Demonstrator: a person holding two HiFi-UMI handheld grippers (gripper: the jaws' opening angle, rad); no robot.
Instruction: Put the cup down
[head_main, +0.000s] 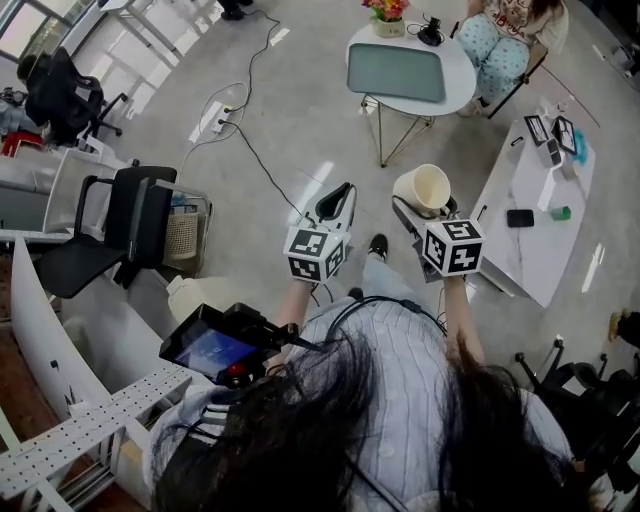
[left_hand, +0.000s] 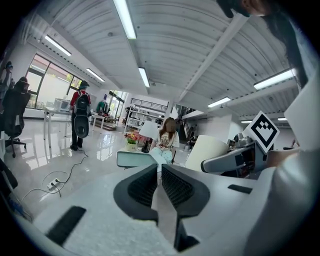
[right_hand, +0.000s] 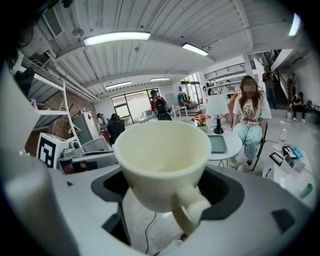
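Right hand-held gripper (head_main: 428, 208): jaws clamped on the cream cup (head_main: 432, 185), one pad on each side of its body. The cup is carried in the air, touching no table. In the right gripper view its handle points back toward the camera and downward. The inside is plain cream down to the bottom. In the head view the jaws hide its lower body.

Left hand-held gripper (head_main: 343, 195): jaws drawn narrow with only a slit between the ribbed pads and nothing in it. It is level with the right one, just to its left, apart from it.

Floor (head_main: 300, 120): grey, below both.

White rectangular table (head_main: 540, 250): right of the right hand-held gripper. It carries a dark phone (head_main: 520, 217), a green item (head_main: 561, 213) and further small objects too small to identify.

Black office chair (head_main: 120, 225): well left of the left hand-held gripper. The wicker basket (head_main: 182, 235) beside it has contents I cannot make out.

Round table (head_main: 460, 75): ahead of both, well apart. It holds a grey-green tray (head_main: 396, 72) with a bare surface and a pot of flowers (head_main: 387, 12), cut by the frame edge.

Seated person (head_main: 500, 40): behind that table, partly cut off.

Black cable (head_main: 262, 150): runs across the floor ahead of the left hand-held gripper.
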